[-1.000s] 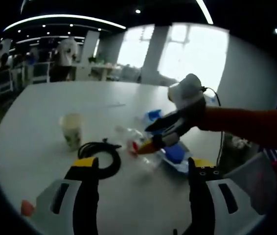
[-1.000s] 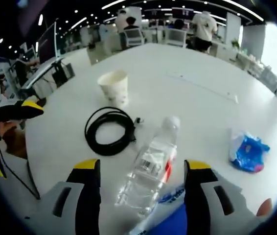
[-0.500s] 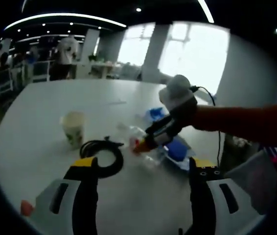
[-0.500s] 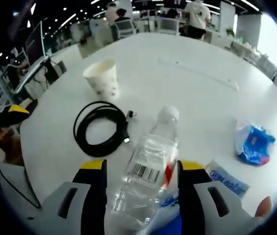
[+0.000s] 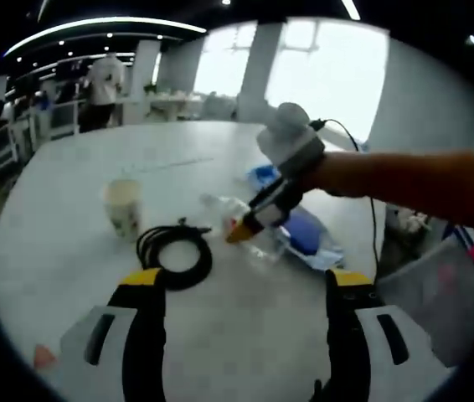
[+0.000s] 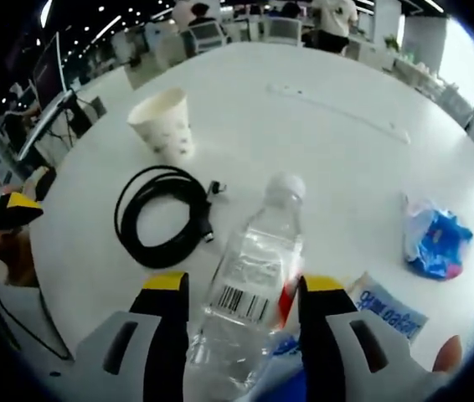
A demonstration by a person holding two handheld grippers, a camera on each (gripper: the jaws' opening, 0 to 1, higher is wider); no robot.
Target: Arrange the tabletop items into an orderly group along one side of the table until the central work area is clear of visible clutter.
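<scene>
Right now the right tool [image 6: 237,331] has its yellow-tipped jaws spread on either side of a clear plastic water bottle [image 6: 249,289] lying on its side on the white worktop [image 6: 337,159], cap pointing away; the jaws flank its labelled middle but whether they press it I cannot tell. It looks nearly empty, so probably light, thin-walled and easily dented, smooth enough to slip or roll; the labelled waist between the jaws seems the soundest hold. Just beside it lies a flat blue-and-white printed packet [image 6: 385,309], likely limp and hard to pinch off the surface. A little farther, a coiled black cable [image 6: 160,216] rests near the bottle's cap; floppy, best taken across the bundled loops. Beyond, a crumpled blue plastic wrapper [image 6: 435,243] sits well apart to one side, and a pale paper cup [image 6: 163,122] stands upright, light and crushable. The left tool [image 5: 241,289] hangs open over bare worktop, holding nothing.
</scene>
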